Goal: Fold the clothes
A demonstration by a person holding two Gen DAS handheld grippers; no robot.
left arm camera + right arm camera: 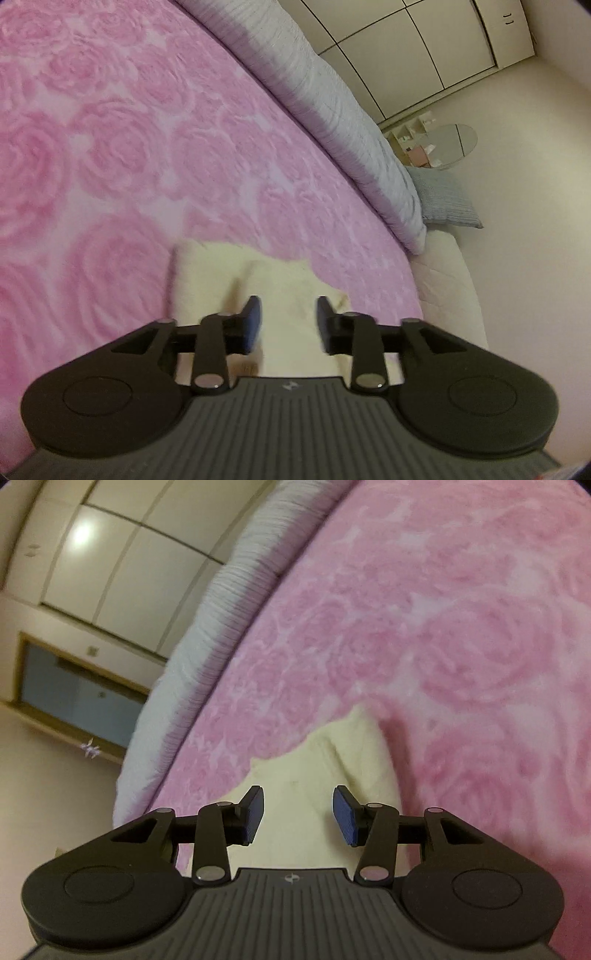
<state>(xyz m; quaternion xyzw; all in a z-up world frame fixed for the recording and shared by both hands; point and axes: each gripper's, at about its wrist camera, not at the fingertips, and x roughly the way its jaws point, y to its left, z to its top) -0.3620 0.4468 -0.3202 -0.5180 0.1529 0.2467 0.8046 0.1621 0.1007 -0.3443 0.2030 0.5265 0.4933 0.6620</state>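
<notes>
A cream-coloured garment [221, 273] lies flat on the pink rose-patterned blanket [110, 147]. In the left wrist view my left gripper [288, 317] hovers over its near part with blue pads apart and nothing pinched between them. The same cream garment [332, 749] shows in the right wrist view, one corner pointing away over the pink blanket [443, 627]. My right gripper [298, 814] stands above it, open, with only cloth seen below the gap. Whether the fingers touch the cloth I cannot tell.
A grey ribbed bolster [332, 110] runs along the blanket's far edge, with a grey cushion [443, 199] at its end. Wardrobe doors [424, 48] and a small mirror table [443, 144] stand beyond. In the right view, the bolster [207, 627] borders floor and a window [74, 694].
</notes>
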